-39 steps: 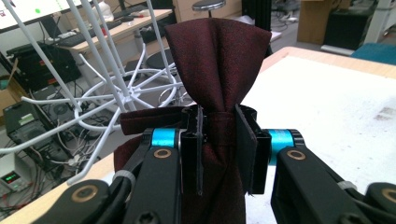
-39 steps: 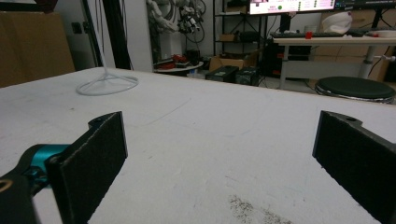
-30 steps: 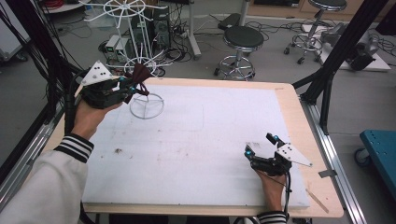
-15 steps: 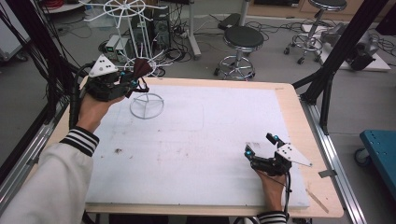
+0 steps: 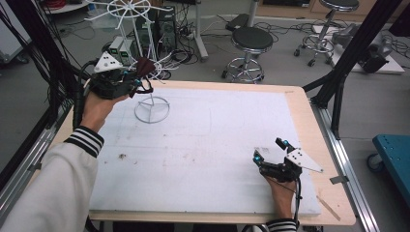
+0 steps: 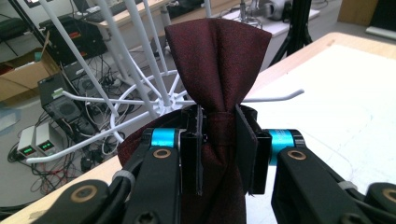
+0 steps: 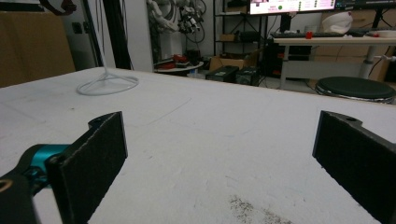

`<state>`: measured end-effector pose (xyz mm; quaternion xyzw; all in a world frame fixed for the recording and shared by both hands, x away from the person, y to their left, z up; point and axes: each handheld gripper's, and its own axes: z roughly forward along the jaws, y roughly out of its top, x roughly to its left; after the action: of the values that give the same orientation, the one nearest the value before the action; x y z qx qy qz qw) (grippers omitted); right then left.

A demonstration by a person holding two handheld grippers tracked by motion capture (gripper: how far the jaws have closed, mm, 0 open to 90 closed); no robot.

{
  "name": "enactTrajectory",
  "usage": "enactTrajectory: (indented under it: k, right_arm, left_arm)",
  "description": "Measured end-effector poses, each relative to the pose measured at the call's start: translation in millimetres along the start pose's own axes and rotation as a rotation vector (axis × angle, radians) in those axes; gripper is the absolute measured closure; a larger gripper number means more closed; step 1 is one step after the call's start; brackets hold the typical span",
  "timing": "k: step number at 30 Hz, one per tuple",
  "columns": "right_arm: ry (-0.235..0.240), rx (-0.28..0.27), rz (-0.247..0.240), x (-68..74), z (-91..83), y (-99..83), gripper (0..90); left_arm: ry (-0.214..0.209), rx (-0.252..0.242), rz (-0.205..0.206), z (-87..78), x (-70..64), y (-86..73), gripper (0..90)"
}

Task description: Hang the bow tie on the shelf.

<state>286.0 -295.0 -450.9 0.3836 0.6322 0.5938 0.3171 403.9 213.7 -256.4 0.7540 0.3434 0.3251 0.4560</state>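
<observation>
My left gripper point(image 5: 140, 81) is raised at the table's far left corner, shut on a dark red bow tie point(image 5: 143, 67). In the left gripper view the bow tie point(image 6: 217, 60) is pinched at its knot between the two jaws of my left gripper point(image 6: 220, 149), right in front of the white wire rack point(image 6: 140, 88) and its horizontal prongs. The rack's ring base point(image 5: 152, 109) stands on the white table mat point(image 5: 217, 125). My right gripper point(image 5: 269, 153) rests low at the front right of the mat, open, with nothing between its fingers point(image 7: 93, 158).
A wooden table edge point(image 5: 309, 121) frames the mat. Black stools point(image 5: 251, 41) and cables lie on the floor beyond the far edge. A black frame post point(image 5: 348, 58) rises at the right. The rack's base point(image 7: 108, 84) shows far off in the right gripper view.
My left gripper has lifted and drawn left and back with the bow tie, closer to the rack's upper prongs. The right gripper has stayed still.
</observation>
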Motion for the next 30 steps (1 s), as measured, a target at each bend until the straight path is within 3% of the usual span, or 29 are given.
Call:
enactTrajectory:
  k: [5,9,15,18,20,23,30]
  right_arm:
    - [0.001,0.002,0.001,0.3,-0.1,0.0,2.4]
    - [0.0,0.002,0.001,0.3,-0.1,0.0,2.4]
    - [-0.001,-0.001,-0.005,0.1,0.2,0.0,2.4]
    - [0.0,0.001,-0.008,0.2,0.1,0.0,2.4]
    - [0.0,0.003,-0.004,0.4,0.0,0.0,2.4]
    - [0.001,0.004,-0.006,0.4,0.0,0.0,2.4]
    - [0.001,0.004,-0.006,0.4,0.0,0.0,2.4]
  left_arm:
    - [0.001,-0.004,-0.01,0.9,1.4,-0.2,71.7]
    - [0.012,0.008,-0.003,0.2,1.4,-0.2,65.9]
    - [-0.016,0.0,-0.022,-1.2,-0.2,0.4,51.0]
    - [-0.025,-0.019,-0.033,-4.3,1.3,1.3,34.6]
    - [-0.04,-0.038,-0.043,-6.0,2.1,1.6,17.8]
    - [-0.039,-0.05,-0.048,-10.7,1.8,2.0,4.6]
    - [-0.105,-0.143,-0.049,-28.9,5.2,-1.6,1.7]
